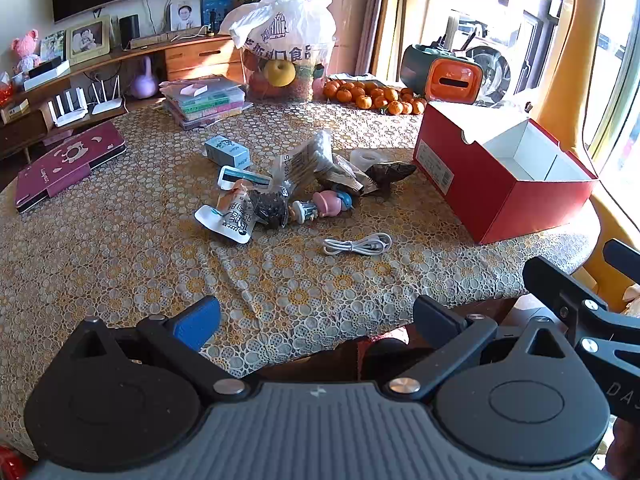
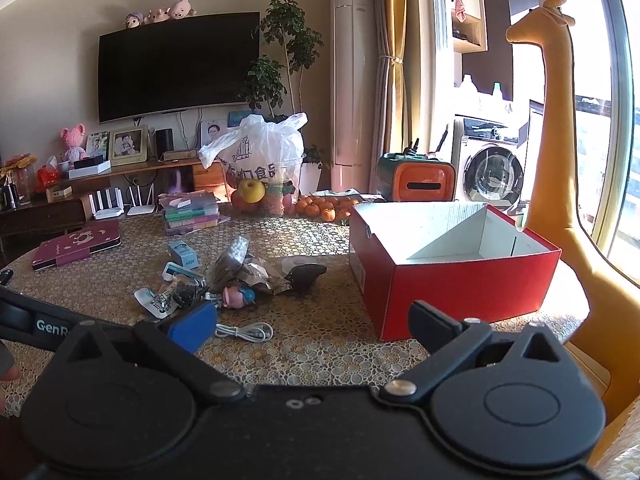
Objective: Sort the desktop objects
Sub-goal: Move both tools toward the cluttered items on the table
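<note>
At the middle of the lace-covered table [image 1: 120, 248]: a loose heap of small objects, unsorted; blue carton [image 1: 227, 151], white sachet [image 1: 230, 224], crinkled clear packets [image 1: 308, 162], pink-hatted figurine [image 1: 328, 205], dark bird-like piece [image 1: 390, 174], several touching or overlapping; coiled white cable [image 1: 357, 245] lying apart, nearest the grippers. Red box [image 1: 500, 188], open and apparently empty, just right of the heap. Left gripper [image 1: 316, 320] and right gripper [image 2: 312, 324]: both spread wide, holding nothing, back at the near edge. Risks, as judged: overlapping packets may drag a neighbour along when one is lifted; slack cable may uncoil or slip from the fingers. Beyond: fruit bag [image 1: 284, 48], tangerines [image 1: 372, 96], stacked cases [image 1: 204, 100], maroon notebook [image 1: 68, 164]; none blocks the way to the heap.
</note>
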